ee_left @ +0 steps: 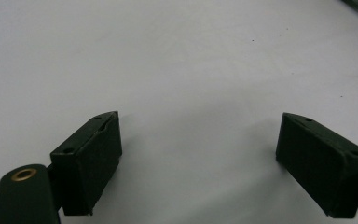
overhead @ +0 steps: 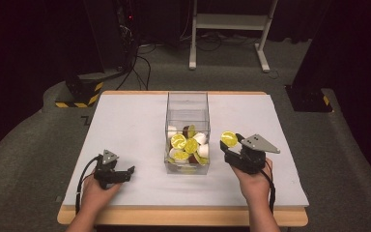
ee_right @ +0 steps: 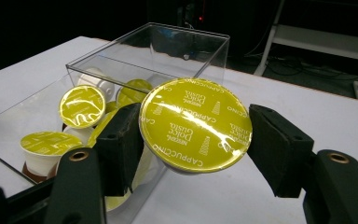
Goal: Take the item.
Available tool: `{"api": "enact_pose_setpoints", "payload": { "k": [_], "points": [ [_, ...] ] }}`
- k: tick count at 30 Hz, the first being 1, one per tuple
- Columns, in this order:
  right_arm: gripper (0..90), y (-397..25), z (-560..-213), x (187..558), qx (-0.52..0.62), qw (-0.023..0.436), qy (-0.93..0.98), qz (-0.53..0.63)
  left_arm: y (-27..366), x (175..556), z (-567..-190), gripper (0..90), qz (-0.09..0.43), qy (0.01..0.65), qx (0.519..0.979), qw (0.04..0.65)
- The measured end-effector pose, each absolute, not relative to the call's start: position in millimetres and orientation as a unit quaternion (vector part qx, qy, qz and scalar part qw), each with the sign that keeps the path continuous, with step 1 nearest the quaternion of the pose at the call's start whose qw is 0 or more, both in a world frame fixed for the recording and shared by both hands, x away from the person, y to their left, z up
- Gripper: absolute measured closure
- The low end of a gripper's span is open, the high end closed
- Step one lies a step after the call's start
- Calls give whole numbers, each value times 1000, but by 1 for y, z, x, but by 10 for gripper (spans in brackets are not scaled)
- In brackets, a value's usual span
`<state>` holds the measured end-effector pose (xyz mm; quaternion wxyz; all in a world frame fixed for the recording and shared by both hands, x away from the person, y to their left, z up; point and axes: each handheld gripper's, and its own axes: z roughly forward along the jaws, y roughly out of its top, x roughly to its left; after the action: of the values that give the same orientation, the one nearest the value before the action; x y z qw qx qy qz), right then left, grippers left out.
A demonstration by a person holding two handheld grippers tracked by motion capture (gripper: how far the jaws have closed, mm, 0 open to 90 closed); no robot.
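The right tongs (ee_right: pixel 193 140) grip a yellow-lidded capsule (ee_right: pixel 196 123) just beside the clear box (overhead: pixel 187 104) of capsules. It looks mid-transfer; next, carry it over the rim. The left tongs (ee_left: pixel 198 154) gape wide on the counter (ee_left: pixel 177 56).

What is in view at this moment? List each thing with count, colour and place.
Held capsule: one, yellow-green foil lid printed Cappuccino, clamped between the right gripper's jaws, just right of the box.
Capsules in box: several, exact count unclear, yellow-green lids on white or brown cups, piled at the box's near end.
Clear box: one, transparent, open top, centre of table.
Table: one, white top with wooden edge.
White frame: one, on the floor behind the table.
Left gripper: black, open, low over bare table at near left.
Right gripper: black, shut on the held capsule.
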<state>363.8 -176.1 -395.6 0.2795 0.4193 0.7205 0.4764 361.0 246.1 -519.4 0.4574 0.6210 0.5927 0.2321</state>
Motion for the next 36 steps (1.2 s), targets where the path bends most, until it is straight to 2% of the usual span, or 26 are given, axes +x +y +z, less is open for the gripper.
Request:
{"api": "enact_pose_setpoints", "payload": {
  "k": [18,36],
  "points": [
    [378,-196,-401,375,441,300,712,457,246,361,-520,144,232,593,620,459],
    [378,-203,-412,404,461,309,710,435,246,361,-520,144,233,593,619,459]
  ]
}}
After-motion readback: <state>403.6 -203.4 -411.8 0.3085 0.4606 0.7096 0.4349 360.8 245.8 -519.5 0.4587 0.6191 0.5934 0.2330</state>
